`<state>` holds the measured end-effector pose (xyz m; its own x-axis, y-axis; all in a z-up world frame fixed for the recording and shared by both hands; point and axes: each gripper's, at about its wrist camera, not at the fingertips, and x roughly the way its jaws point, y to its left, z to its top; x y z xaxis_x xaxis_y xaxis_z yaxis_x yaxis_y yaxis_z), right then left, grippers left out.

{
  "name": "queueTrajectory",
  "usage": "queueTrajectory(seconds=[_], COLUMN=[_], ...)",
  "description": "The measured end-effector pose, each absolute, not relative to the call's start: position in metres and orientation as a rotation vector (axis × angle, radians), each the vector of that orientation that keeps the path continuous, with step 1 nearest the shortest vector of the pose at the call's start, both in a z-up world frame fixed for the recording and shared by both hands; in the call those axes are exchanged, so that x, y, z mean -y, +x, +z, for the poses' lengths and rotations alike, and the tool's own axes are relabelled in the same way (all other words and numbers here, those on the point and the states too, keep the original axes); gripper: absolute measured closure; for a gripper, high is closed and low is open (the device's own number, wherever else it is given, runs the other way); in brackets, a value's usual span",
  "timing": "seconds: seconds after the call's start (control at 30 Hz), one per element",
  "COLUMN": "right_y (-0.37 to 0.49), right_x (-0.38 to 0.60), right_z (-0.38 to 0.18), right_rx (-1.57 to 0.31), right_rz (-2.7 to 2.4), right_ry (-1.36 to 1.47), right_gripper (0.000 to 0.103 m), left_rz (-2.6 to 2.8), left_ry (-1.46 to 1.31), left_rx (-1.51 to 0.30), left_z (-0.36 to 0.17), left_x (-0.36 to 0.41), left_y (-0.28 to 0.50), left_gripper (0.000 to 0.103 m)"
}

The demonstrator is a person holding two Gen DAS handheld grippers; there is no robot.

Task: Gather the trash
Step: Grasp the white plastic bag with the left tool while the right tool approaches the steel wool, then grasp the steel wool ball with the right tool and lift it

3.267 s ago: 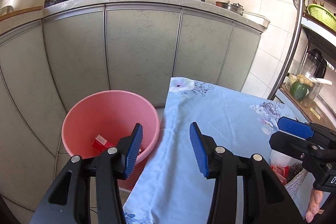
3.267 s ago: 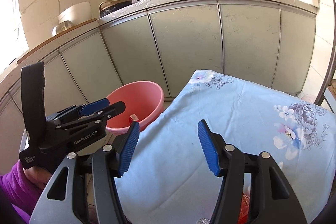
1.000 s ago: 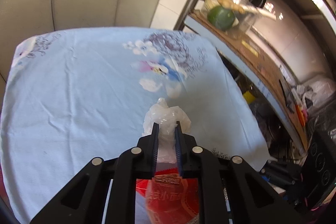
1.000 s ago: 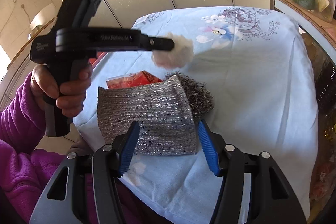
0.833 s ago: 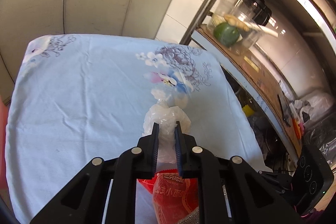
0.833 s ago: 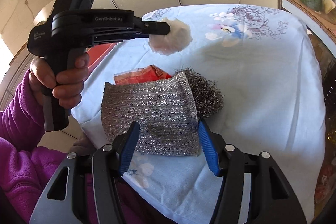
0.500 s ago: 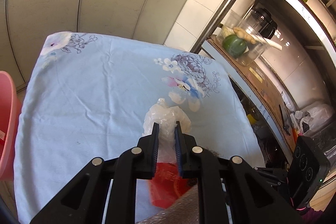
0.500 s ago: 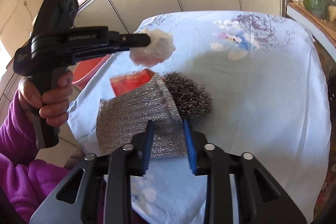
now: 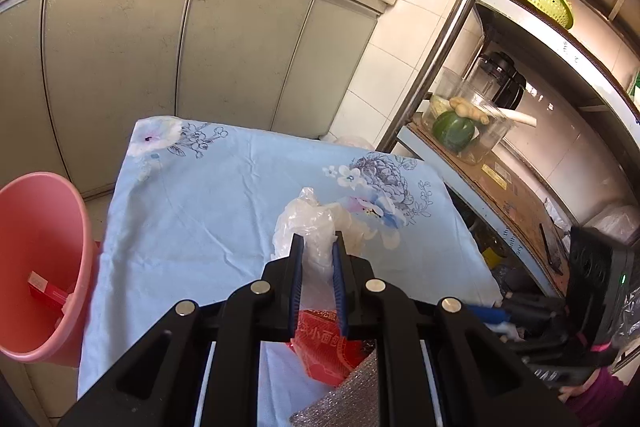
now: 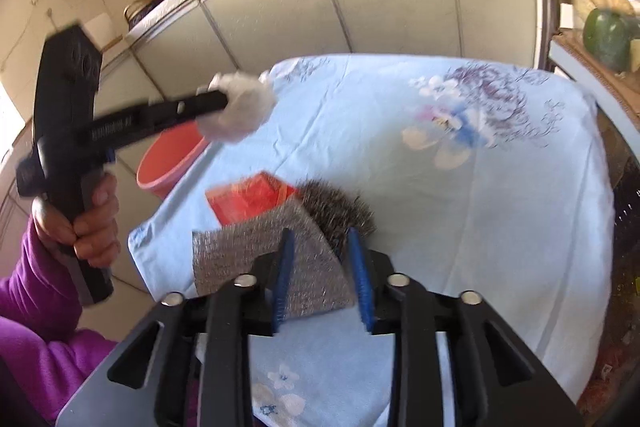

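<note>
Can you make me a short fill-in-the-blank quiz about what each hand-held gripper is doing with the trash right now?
1. The left hand-held gripper is shut on a crumpled white ____ bag.
2. The bucket beside the table is ____ in colour.
3. The right hand-held gripper has its fingers on either side of a silver ____ cloth.
4. The red snack wrapper lies on the light ____ floral tablecloth.

Missing words: plastic; pink; scouring; blue
</note>
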<state>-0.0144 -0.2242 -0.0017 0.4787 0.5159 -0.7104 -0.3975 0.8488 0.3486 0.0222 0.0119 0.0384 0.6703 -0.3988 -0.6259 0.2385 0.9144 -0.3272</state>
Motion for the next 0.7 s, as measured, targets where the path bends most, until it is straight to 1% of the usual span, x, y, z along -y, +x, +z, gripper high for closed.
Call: queueTrajectory(seconds=[0.13,0.23,0.4,0.5,0.63,0.67,0.7], right_y=[0.008,0.027,0.048,0.047,0.039,0.036,0.033], right_x=[0.218,0.194,0.162,0.166,0.189,0.195,0.2], right_z=[0.011,0.012,-0.009,-0.019,-0.026,-0.026,-0.025], right_rx=[-0.922,-0.977,-1.099,-1.136,-1.155,-1.154,-1.148], right_rz=[0.532,0.537,0.514,0.49,0.464,0.457,0.452], right_ry=[0.162,0.115,-0.038,-0.076,-0.03,-0.021,-0.01], right_gripper=[0.064,0.064,0.064,0.064,0.064,0.065,0.072], left_rz=[-0.36,-0.352,-0.33,-0.322,-0.315,-0.314,-0.313], left_ry=[-0.222,-0.237,-0.27,-0.276,-0.299,-0.304,-0.307], left_rx=[-0.745,-0.739,-0.732,-0.731,-0.739,-0.741,-0.743], left_z=[0.039,0.039,0.04,0.039,0.033,0.031,0.03], left_x=[-0.016,-0.023,-0.042,-0.049,-0.059,-0.06,-0.061], left_y=[0.017,0.013,0.005,0.002,0.003,0.003,0.004], left_gripper=[0.09,0.09,0.09,0.09,0.09,0.09,0.09])
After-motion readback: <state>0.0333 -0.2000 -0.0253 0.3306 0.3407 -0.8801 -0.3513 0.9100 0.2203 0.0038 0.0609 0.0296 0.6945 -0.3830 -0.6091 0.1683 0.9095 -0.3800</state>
